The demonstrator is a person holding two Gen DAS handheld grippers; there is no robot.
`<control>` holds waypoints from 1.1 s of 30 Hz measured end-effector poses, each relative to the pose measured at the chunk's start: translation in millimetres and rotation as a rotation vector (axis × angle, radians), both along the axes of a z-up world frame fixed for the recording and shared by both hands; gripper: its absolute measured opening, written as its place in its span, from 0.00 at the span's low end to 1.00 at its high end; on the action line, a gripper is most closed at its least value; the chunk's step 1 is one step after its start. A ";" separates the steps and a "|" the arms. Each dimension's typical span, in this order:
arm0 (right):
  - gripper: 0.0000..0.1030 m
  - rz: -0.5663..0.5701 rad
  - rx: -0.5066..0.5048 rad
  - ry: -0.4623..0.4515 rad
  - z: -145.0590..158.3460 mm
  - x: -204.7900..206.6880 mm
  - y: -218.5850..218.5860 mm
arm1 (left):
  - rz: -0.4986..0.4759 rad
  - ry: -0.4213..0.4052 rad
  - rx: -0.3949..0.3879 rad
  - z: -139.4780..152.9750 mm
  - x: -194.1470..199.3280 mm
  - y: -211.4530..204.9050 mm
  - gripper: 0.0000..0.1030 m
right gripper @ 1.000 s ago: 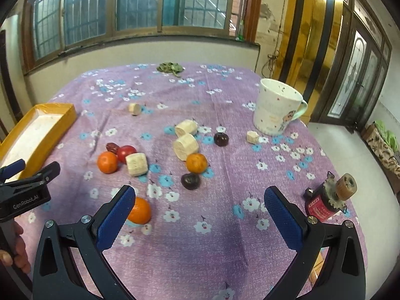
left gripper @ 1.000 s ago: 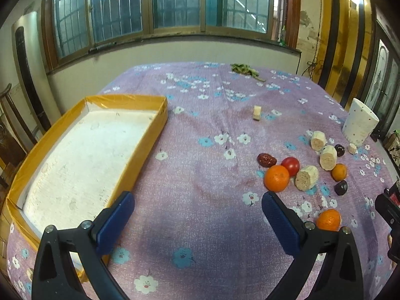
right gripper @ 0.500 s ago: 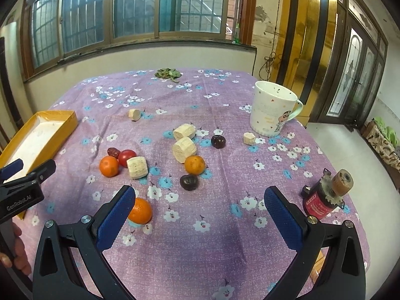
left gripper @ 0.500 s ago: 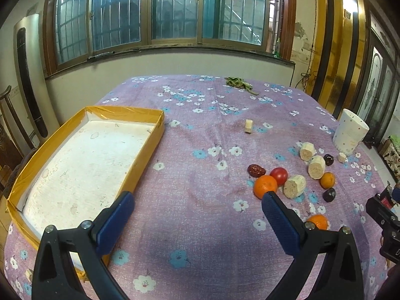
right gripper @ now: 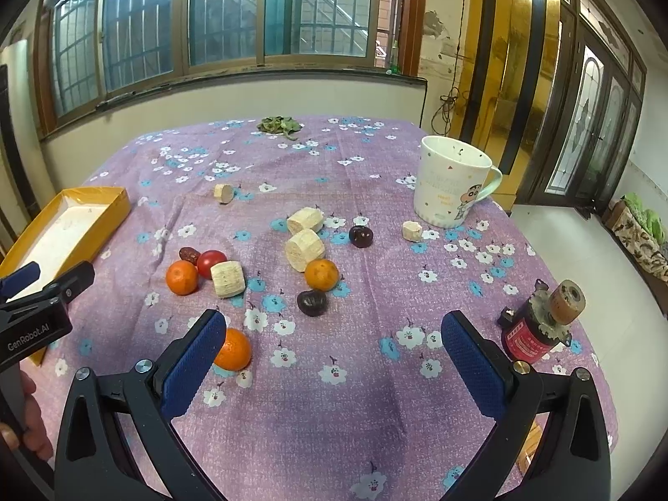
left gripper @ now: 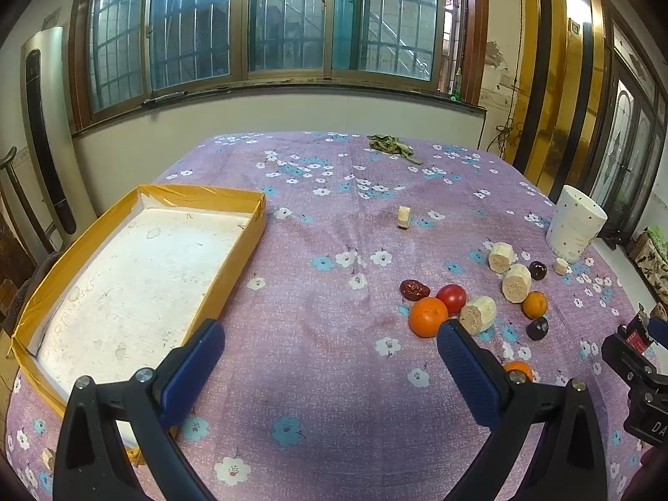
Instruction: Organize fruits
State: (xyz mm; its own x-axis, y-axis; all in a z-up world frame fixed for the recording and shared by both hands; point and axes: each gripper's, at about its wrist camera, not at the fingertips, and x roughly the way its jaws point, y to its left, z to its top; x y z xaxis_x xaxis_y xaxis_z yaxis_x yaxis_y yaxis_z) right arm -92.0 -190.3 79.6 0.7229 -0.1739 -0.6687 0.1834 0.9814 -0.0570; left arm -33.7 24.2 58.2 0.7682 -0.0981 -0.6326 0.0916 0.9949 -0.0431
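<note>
Both claws are spread wide, nothing pinched. Left claw (left gripper: 330,359) hovers over bare cloth between the yellow tray (left gripper: 234,256) and the fruit cluster; right claw (right gripper: 334,352) hovers over the near edge of the counter (right gripper: 375,417).

Key relation: the nearest orange (right gripper: 233,349) lies just beside the right claw's left finger (right gripper: 194,359), slightly ahead and to the left of the claw centre. Round, so no long axis to align to. In the left wrist view the same orange (left gripper: 517,369) is mostly hidden behind the right finger, off to that claw's right.

Judged: right claw is nearer to that orange; a small shift left and forward would be needed to centre it between the fingers. The tray sits on the left claw's side, well apart from all fruit, so a carry across or a handover is implied.

The rest of the fruit is further ahead: second orange (right gripper: 181,277) touching the tomato (right gripper: 211,263), third orange (right gripper: 320,274), dark plums (right gripper: 312,303). Pale cut chunks (right gripper: 227,279) are mixed in among them; what these are cannot be told. Nothing is in the tray yet.
</note>
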 end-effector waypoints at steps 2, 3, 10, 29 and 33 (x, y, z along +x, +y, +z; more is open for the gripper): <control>1.00 0.001 0.004 0.001 -0.2 0.0 -1.2 | 0.000 -0.003 -0.002 1.3 0.1 -0.2 1.00; 1.00 0.001 0.005 0.001 -0.2 -0.1 -1.3 | 0.000 -0.002 -0.006 1.8 0.0 0.1 1.00; 1.00 0.007 0.005 0.008 -2.0 0.1 -2.1 | 0.002 -0.001 -0.005 2.7 -0.9 0.0 1.00; 1.00 0.034 0.016 0.029 -11.4 12.8 -12.3 | 0.016 0.027 0.018 -4.9 2.8 -6.8 1.00; 1.00 0.045 0.017 0.039 -14.5 18.3 -16.5 | 0.019 0.034 0.023 -6.7 4.1 -9.0 1.00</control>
